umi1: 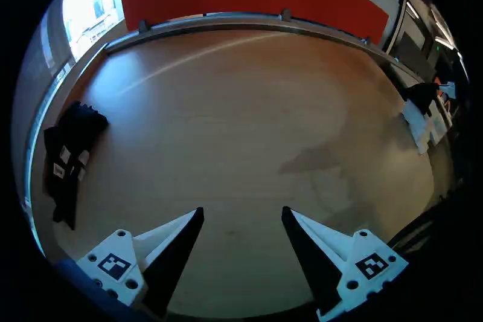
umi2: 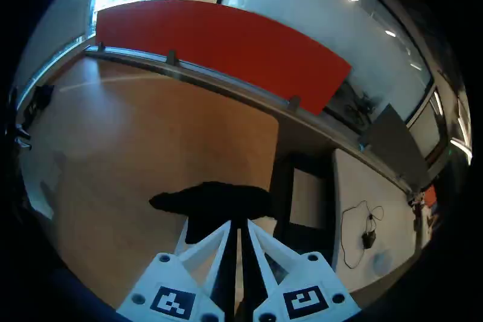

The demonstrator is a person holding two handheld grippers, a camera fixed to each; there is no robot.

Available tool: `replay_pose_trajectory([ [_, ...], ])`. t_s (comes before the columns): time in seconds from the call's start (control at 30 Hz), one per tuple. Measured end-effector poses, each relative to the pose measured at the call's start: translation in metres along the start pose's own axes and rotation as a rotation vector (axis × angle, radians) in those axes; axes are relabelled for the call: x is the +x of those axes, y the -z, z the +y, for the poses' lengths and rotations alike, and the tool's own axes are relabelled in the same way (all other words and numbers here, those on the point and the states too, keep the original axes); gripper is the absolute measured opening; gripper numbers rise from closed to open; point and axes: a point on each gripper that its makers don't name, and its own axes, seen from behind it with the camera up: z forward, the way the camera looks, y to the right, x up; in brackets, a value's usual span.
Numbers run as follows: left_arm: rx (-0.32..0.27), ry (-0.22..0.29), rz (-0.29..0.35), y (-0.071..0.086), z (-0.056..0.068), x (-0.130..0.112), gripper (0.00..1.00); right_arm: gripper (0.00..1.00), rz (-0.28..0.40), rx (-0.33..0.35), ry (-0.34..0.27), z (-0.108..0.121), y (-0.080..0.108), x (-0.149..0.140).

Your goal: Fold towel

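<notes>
Right claw (umi2: 239, 224) pinches one black towel (umi2: 211, 198).

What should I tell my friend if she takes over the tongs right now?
Left tongs: open, holding nothing, above the wooden table.
Right tongs: shut on the dark towel, near the table's edge.
Towel: bunched at the tips of the right tongs, not laid flat.
Done: towel gripped; no neat fold visible.
Left to do: probably spread it on the table, take a free corner with the left tongs, then fold.
</notes>
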Motion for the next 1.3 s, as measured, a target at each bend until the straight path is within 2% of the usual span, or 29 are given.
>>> replay_pose_trajectory([
  [0.2,-0.007,-0.011,0.004,0.0,0.005,0.002,0.96,0.04,-0.004,0.003,-0.011,-0.007,0.001,-0.012],
  [0.4,-0.013,-0.02,0.005,0.0,0.008,0.001,0.96,0.04,0.006,0.006,-0.008,-0.011,0.001,-0.008],
  [0.6,-0.014,-0.022,0.003,0.001,0.008,0.001,0.96,0.04,0.006,0.006,0.007,-0.013,0.002,-0.004],
  [0.8,-0.014,-0.022,0.002,0.001,0.006,0.0,0.96,0.04,-0.006,0.001,-0.001,-0.013,0.001,-0.012],
  [1.0,-0.008,-0.038,0.001,0.001,0.004,0.0,0.96,0.04,-0.042,-0.023,-0.022,-0.008,0.001,-0.043],
  [1.3,0.001,-0.061,-0.01,0.002,0.0,-0.002,0.96,0.04,-0.106,-0.06,-0.12,0.001,-0.009,-0.1],
])
